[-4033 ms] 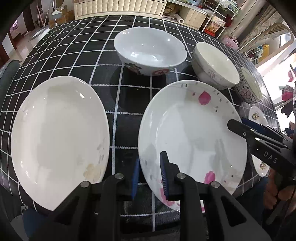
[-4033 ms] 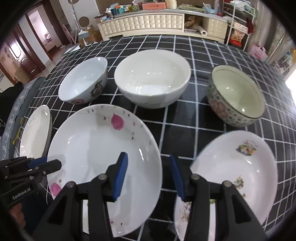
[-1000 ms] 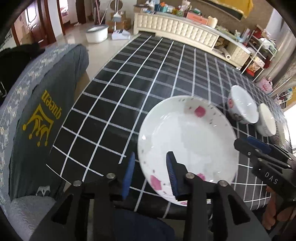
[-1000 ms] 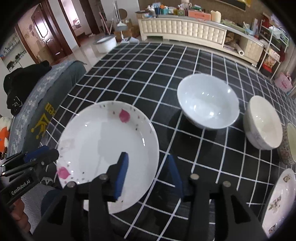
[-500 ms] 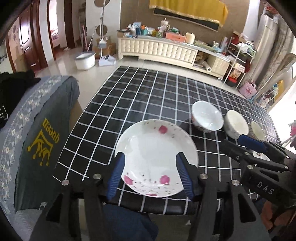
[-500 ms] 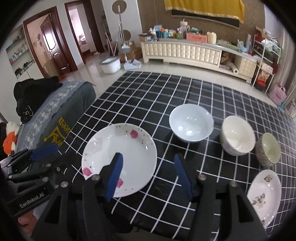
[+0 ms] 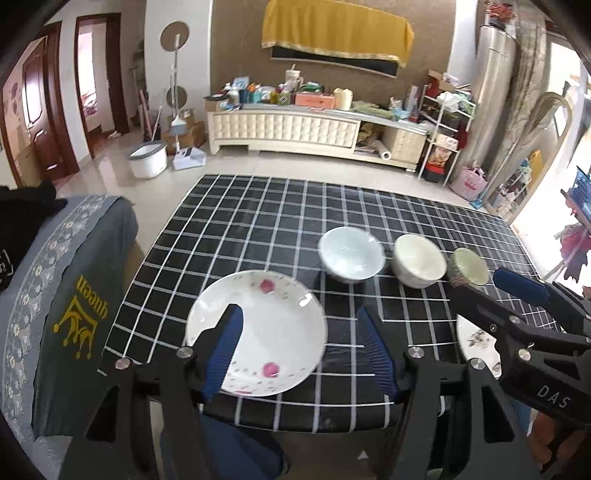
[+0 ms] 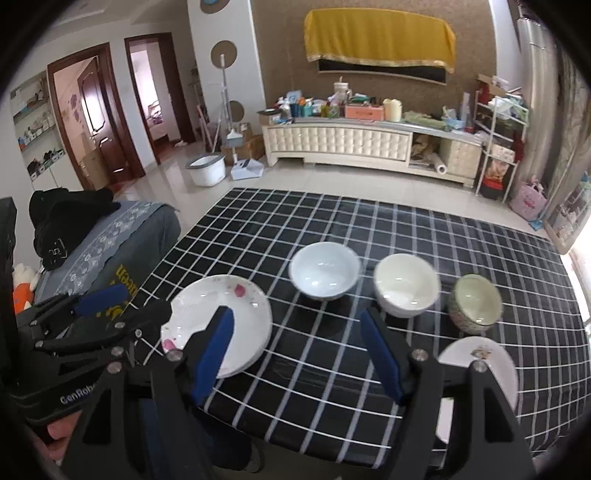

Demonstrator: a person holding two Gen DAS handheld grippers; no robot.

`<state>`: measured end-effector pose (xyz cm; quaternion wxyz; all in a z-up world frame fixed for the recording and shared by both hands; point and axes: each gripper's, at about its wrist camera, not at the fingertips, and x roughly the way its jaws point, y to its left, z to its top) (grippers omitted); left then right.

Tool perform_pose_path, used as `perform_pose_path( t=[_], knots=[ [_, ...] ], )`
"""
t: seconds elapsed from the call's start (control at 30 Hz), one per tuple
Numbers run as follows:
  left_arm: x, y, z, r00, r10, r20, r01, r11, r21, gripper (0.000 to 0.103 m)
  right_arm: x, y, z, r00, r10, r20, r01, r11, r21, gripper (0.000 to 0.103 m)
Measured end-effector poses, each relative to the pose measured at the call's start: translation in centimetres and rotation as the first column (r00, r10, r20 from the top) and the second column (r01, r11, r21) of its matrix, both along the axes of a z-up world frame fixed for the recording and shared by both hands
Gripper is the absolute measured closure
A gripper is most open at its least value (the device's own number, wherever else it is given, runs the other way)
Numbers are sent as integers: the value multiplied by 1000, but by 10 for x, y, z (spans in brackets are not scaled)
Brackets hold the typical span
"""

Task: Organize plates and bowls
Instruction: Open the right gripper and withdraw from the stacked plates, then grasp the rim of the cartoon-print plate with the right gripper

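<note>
Both tongs are hanging wide and empty above the near desk edge: the left tongs (image 7: 301,343) over the pink-flowered plate (image 7: 266,317), which appears to be sitting on another plate, the right tongs (image 8: 297,343) between that stack and the small plate (image 8: 480,363) at near right. Three bowls (image 8: 324,275) are standing in a row farther back. Judging by this, the small plate is waiting next; pinching its near rim squarely and lifting it level should be keeping it from slipping.

Black checked tablecloth (image 7: 258,221), cream TV cabinet (image 7: 284,129), yellow cloth (image 8: 376,33), white bucket (image 8: 207,170), grey sofa cover (image 7: 74,266)
</note>
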<state>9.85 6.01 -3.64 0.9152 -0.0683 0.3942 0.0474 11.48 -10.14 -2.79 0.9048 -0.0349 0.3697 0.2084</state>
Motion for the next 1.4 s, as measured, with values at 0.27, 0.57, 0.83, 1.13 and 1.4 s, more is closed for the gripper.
perform_pose_path(
  t=[0.27,0.57,0.83,1.13,1.4],
  knots=[
    [23,-61,3,993,-117,6,117,993,24,36,2,-62,5,995,-99,12,99,995,-18,28],
    [57,-134,-7,970,-243,-14,243,970,8,36,12,-138,-8,968,-253,-2,252,966,-54,28],
    [88,-188,-45,942,-318,-105,317,948,-24,36,33,-195,-45,938,-335,-87,327,940,-95,28],
    [119,-223,-108,904,-344,-255,332,939,-91,36,52,-241,-98,898,-387,-210,371,922,-114,28],
    [139,-242,-148,866,-376,-330,359,926,-114,36,70,-259,-138,876,-384,-291,364,923,-121,28]
  ],
)
